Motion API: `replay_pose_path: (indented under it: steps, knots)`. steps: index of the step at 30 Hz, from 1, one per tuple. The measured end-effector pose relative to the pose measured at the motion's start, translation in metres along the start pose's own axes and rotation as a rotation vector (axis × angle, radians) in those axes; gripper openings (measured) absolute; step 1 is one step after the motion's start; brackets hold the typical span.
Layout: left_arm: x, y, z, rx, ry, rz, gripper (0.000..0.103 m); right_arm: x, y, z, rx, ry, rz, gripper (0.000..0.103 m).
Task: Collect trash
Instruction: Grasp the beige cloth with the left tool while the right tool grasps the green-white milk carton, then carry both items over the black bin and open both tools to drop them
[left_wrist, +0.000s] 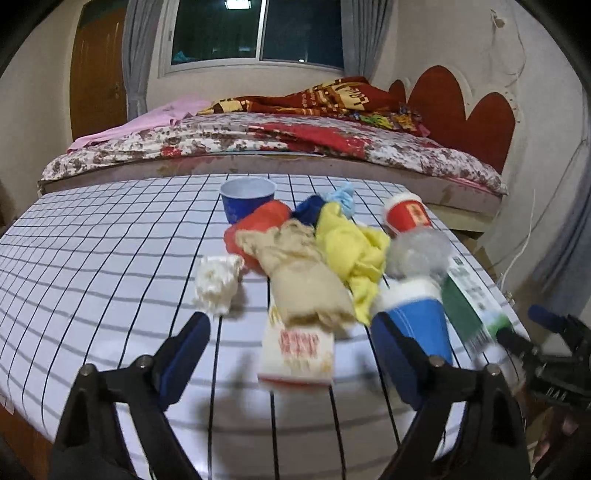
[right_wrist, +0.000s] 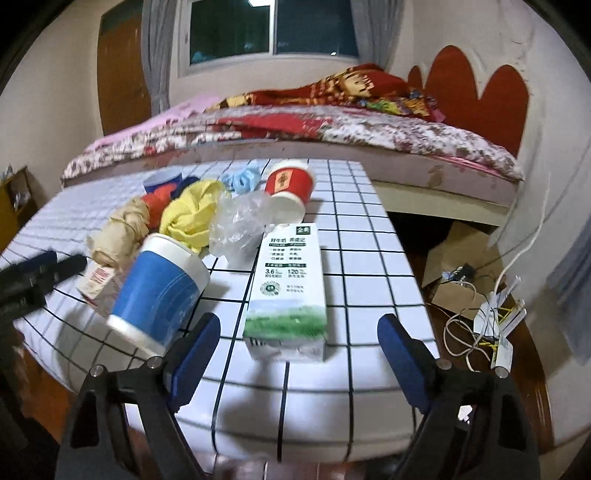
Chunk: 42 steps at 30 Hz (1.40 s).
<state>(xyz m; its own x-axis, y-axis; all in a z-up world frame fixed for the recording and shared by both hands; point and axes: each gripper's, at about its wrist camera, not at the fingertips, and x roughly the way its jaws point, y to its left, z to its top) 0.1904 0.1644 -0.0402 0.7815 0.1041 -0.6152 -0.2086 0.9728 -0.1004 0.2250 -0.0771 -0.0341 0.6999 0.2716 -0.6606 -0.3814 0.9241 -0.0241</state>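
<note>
Trash lies on a white grid-pattern table (left_wrist: 92, 258). In the left wrist view: a white crumpled paper ball (left_wrist: 218, 282), a tan crumpled bag (left_wrist: 299, 280), a small red-and-white carton (left_wrist: 297, 354), a yellow wrapper (left_wrist: 351, 247), a tipped blue-and-white cup (left_wrist: 413, 314), an upright blue cup (left_wrist: 247, 201), a tipped red cup (left_wrist: 406, 218). My left gripper (left_wrist: 291, 347) is open over the small carton. In the right wrist view a milk carton (right_wrist: 288, 291) lies flat; my right gripper (right_wrist: 299, 350) is open around its near end. The blue-and-white cup (right_wrist: 162, 291) lies to its left.
Clear crumpled plastic (right_wrist: 240, 225) and a light blue wad (right_wrist: 243, 179) sit among the pile. A bed (left_wrist: 258, 147) stands behind the table. Right of the table, on the floor, are a cardboard box (right_wrist: 458, 266) and cables (right_wrist: 480, 325).
</note>
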Motion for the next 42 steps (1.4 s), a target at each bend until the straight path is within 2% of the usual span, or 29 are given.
replay_pose_path:
  steps: [4, 8, 9, 12, 14, 17, 19, 20, 27, 32, 42]
  knots:
    - [0.020, 0.002, 0.014, -0.008, 0.031, -0.015, 0.084, 0.022, 0.001, 0.004, -0.013, 0.043, -0.013, 0.086]
    - [0.037, 0.000, 0.022, 0.002, 0.059, -0.020, 0.083, 0.035, 0.000, 0.007, -0.003, 0.069, -0.005, 0.074]
    - [0.042, 0.000, 0.024, -0.002, 0.070, -0.022, 0.079, 0.038, 0.000, 0.008, -0.002, 0.074, -0.005, 0.072]
    - [0.055, 0.003, 0.024, -0.025, 0.104, -0.031, 0.076, 0.044, -0.002, 0.010, 0.008, 0.087, 0.005, 0.059]
    - [0.063, 0.004, 0.024, -0.029, 0.121, -0.041, 0.070, 0.047, -0.004, 0.013, 0.016, 0.092, 0.008, 0.058]
    - [0.068, 0.004, 0.026, -0.013, 0.129, -0.052, 0.047, 0.049, -0.005, 0.015, 0.017, 0.098, 0.011, 0.057]
    - [0.063, 0.003, 0.028, -0.003, 0.110, -0.049, 0.036, 0.049, -0.005, 0.016, 0.011, 0.098, 0.015, 0.057]
    - [0.061, 0.004, 0.029, 0.001, 0.099, -0.052, 0.034, 0.048, -0.004, 0.016, 0.009, 0.093, 0.019, 0.056]
    - [0.027, 0.001, 0.034, 0.049, 0.012, -0.045, 0.032, 0.029, -0.013, 0.013, 0.030, 0.033, 0.007, 0.056]
    - [-0.005, -0.011, 0.027, 0.084, -0.034, -0.078, 0.032, -0.003, -0.021, 0.014, 0.048, -0.036, -0.001, 0.056]
    - [-0.055, -0.053, 0.003, 0.119, -0.075, -0.208, 0.032, -0.083, -0.043, -0.006, 0.080, -0.151, -0.002, 0.056]
